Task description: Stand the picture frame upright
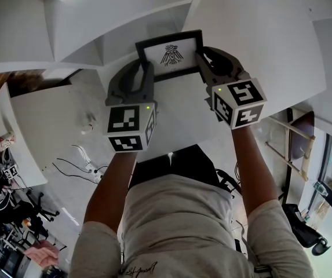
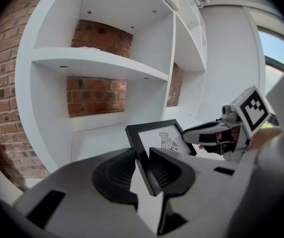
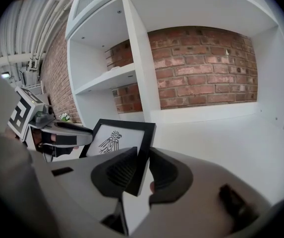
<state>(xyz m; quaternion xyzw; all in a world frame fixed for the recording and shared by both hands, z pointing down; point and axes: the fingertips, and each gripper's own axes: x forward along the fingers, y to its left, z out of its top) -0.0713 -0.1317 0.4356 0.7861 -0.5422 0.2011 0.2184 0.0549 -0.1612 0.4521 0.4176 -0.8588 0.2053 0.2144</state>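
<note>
Picture frame (image 1: 170,54) tilted in white brick-backed shelf (image 3: 216,133), left gripper (image 2: 142,157) and right gripper (image 3: 142,158) fingers (image 3: 167,171) clenched on its side edges

picture frame (image 2: 162,139) before the shelving (image 2: 97,63)

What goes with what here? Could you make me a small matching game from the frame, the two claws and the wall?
Things:
1. picture frame
2. left claw
3. right claw
4. wall

Descriptions:
A. red brick, behind the white shelves
B. black border round a bird drawing
C. closed on the frame's edge at the head view's right
D. closed on the frame's edge at the head view's left

Pairs: 1-B, 2-D, 3-C, 4-A
</note>
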